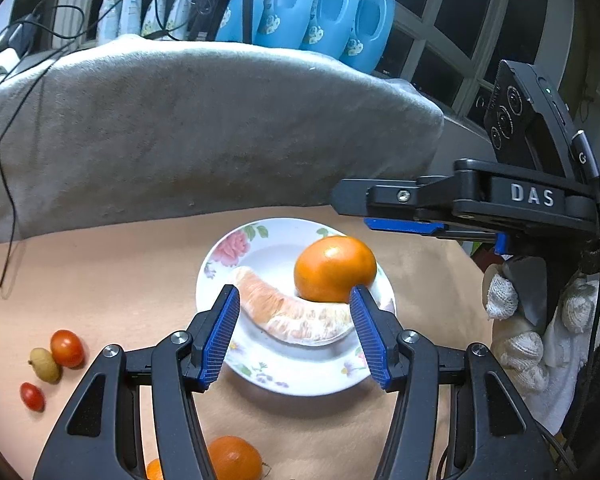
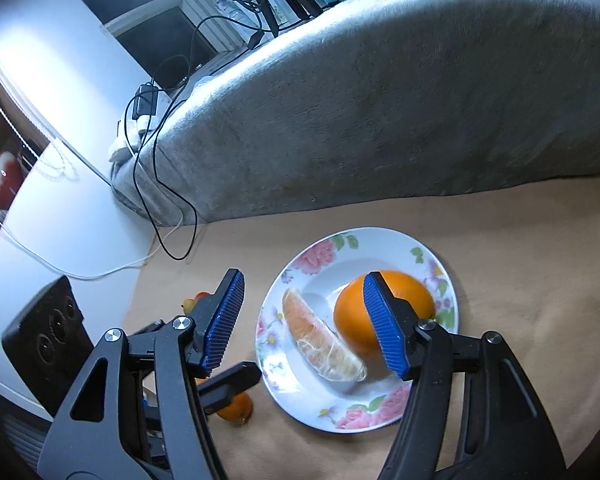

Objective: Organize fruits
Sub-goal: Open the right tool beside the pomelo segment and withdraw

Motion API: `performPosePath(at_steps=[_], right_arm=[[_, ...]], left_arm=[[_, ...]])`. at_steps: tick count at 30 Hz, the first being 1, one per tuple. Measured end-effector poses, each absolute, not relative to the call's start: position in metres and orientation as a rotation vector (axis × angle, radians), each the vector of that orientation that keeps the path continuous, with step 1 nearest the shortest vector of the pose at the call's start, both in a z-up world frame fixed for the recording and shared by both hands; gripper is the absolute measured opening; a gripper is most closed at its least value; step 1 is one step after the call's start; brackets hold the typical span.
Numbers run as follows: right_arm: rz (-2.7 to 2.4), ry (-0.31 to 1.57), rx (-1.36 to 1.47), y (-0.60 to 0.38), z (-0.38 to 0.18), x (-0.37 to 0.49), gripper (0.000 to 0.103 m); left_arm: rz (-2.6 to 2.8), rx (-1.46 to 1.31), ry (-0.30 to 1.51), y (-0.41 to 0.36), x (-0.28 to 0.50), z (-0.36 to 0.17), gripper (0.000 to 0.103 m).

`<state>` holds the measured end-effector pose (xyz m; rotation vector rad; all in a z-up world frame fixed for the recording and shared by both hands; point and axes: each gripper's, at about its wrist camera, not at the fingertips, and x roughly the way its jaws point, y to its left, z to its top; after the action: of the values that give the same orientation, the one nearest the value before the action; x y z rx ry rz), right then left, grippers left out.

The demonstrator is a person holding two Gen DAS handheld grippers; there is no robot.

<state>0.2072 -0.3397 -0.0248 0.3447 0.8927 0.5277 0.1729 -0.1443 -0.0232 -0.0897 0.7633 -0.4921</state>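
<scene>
Plate: a floral plate (image 1: 216,276) is set on the tan surface (image 1: 100,280), just in front of a grey blanket (image 1: 220,128).

On the plate: an orange (image 1: 334,268) and a peeled segment (image 1: 296,318) are seen side by side, touching or nearly so; both are judged already sorted.

Left hand-held gripper (image 1: 294,338): its jaws are held wide apart, nothing between them, and it is poised over the near half of the plate with the segment framed in the gap. That is read as an empty hover, not a grasp.

Right hand-held gripper (image 2: 302,326): it is spread apart too and empty. It is aimed at the plate from the other side, one blue pad (image 2: 384,330) in front of the orange. Contact cannot be told.

Gloved hand (image 1: 540,328): it is seen wrapped round the right tool's handle at the plate's right.

Loose fruit: two tomatoes, one large (image 1: 67,348) and one small (image 1: 32,397), and a small yellowish fruit (image 1: 45,365) are clustered on the surface left of the plate, well apart from it. Another orange (image 1: 234,458) is left near the bottom edge, partly hidden behind the left tool's fingers.

Progress: about half is judged done, with the small fruits not yet gathered.

Next move: a reach to the loose cluster is probably called for, and a gentle squeeze on the tomatoes.

Risk: round fruit may be rolled off the shallow rim, since the plate is already crowded on one side.
</scene>
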Motion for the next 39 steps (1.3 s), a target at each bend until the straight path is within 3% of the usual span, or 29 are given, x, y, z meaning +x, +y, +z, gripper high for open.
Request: performPosePath(at_steps=[2, 8, 19, 22, 39], right_arm=[[0.525, 0.879, 0.337, -0.339, -0.022, 0.204, 0.075], [0.506, 0.833, 0.295, -0.34, -0.012, 0.195, 0.082], [0.493, 0.808, 0.228, -0.332, -0.006, 0.179, 0.083], [0.501, 0.802, 0.216, -0.329, -0.005, 0.173, 0.094], [0.599, 0.791, 0.021, -0.279, -0.01, 0.132, 0.094]], left_arm=[[-0.488, -0.09, 0.759, -0.142, 0.172, -0.022, 0.057], [-0.47, -0.092, 0.745, -0.131, 0.169, -0.018, 0.057], [-0.432, -0.083, 0.719, -0.105, 0.161, -0.014, 0.062], [-0.409, -0.075, 0.716, -0.094, 0.159, -0.015, 0.062], [-0.22, -0.111, 0.761, -0.001, 0.151, -0.034, 0.065]])
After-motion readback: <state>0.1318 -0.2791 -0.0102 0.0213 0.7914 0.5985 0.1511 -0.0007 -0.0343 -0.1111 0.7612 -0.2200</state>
